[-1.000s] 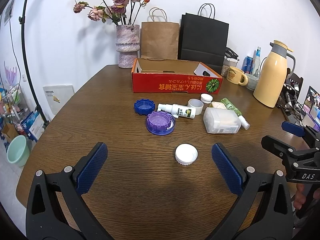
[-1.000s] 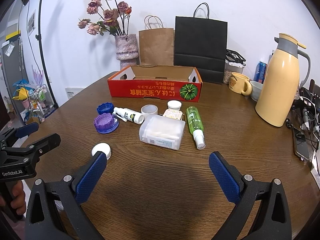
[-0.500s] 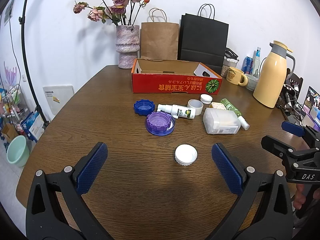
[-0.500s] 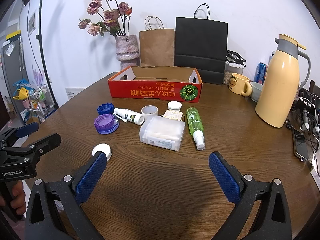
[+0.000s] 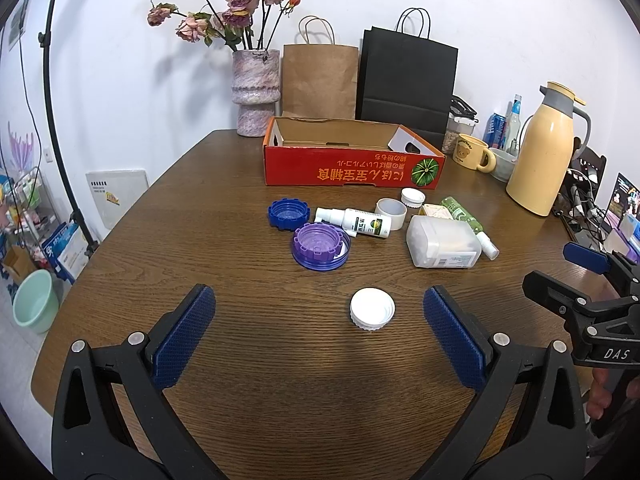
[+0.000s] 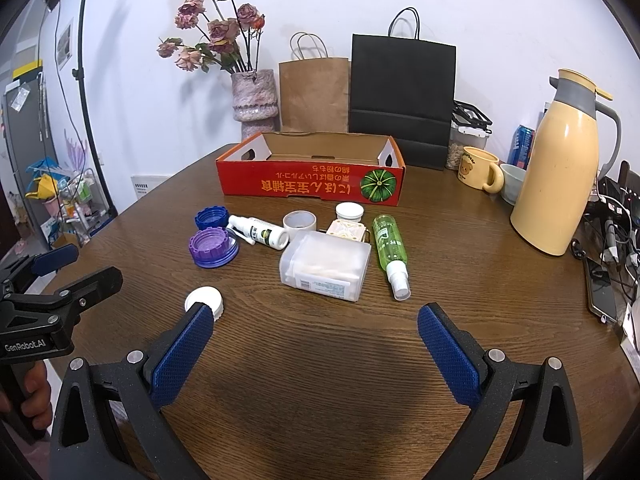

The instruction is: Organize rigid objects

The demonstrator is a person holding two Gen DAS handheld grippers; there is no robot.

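On the brown wooden surface [image 5: 240, 208], small containers lie scattered in front of an empty red cardboard box [image 5: 352, 160]. Both grippers hover spread wide, grasping nothing. A white cap [image 5: 372, 308] lies alone between the left gripper [image 5: 318, 330] fingers, slightly toward its right finger. The right gripper [image 6: 316, 338] faces a frosted plastic box [image 6: 326, 266] and a green spray bottle [image 6: 390, 246], both just ahead. Risk, as a judgement: the low, round cap could skid or flip if the fingers close off-centre, and the lying bottle may roll when nudged.
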